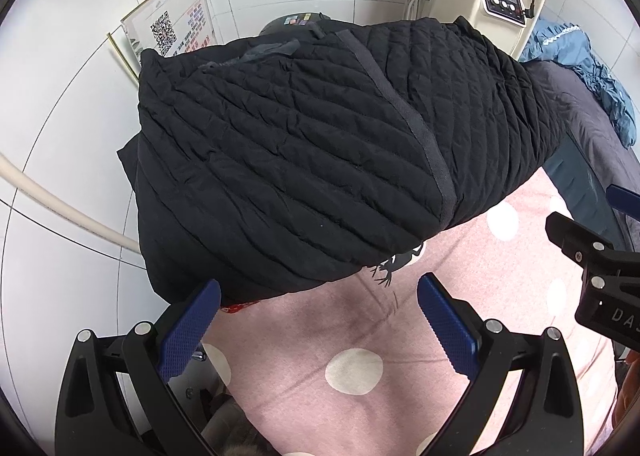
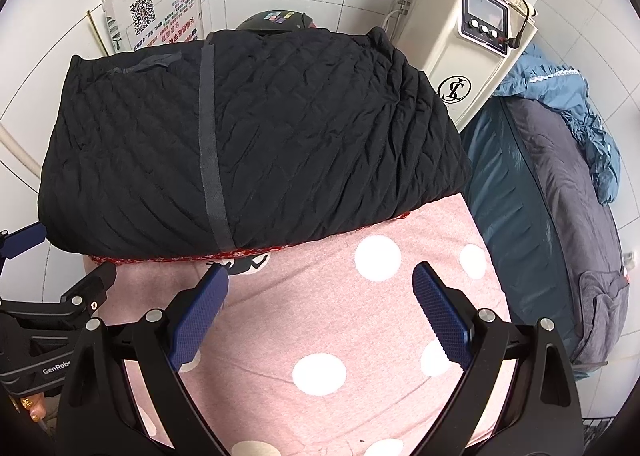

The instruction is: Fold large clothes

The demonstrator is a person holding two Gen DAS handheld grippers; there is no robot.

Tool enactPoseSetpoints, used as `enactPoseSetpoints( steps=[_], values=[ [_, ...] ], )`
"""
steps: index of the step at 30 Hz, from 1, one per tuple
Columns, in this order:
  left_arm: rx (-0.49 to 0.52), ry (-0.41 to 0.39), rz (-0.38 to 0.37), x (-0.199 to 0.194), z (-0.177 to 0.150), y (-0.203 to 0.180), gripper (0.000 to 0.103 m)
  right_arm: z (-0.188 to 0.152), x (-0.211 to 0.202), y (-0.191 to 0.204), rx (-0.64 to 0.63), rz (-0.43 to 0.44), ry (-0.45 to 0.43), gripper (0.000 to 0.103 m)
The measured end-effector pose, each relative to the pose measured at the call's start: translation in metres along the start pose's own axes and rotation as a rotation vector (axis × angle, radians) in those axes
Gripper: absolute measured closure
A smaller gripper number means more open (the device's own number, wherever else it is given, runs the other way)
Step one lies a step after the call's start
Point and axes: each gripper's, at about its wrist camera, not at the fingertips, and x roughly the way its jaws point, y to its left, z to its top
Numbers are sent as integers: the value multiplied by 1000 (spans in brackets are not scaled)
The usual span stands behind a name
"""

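Note:
A black quilted garment (image 1: 304, 160) lies folded into a thick block at the far end of a pink sheet with white dots (image 1: 320, 340). A grey band runs down its top, and a red patterned lining (image 2: 240, 254) peeks out along its near edge. My left gripper (image 1: 320, 296) is open just in front of the block's near left corner, nothing between its blue pads. In the right wrist view the same garment (image 2: 256, 136) fills the far half, and my right gripper (image 2: 320, 280) stands open over the pink sheet (image 2: 340, 336), a little short of the fold.
A beige machine with a small screen and knobs (image 2: 476, 28) stands behind the garment on the right. A second bed in dark grey (image 2: 560, 216) with a crumpled blue garment (image 2: 576, 104) lies at right. A poster with a QR code (image 2: 156, 12) leans on the tiled wall.

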Motion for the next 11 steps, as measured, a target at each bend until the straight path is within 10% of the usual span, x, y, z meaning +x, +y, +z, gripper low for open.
enactPoseSetpoints(
  steps=[11],
  values=[
    [-12,35,-16,4,-1,1,6,0,1,2,-7,5,-1,11]
  ],
)
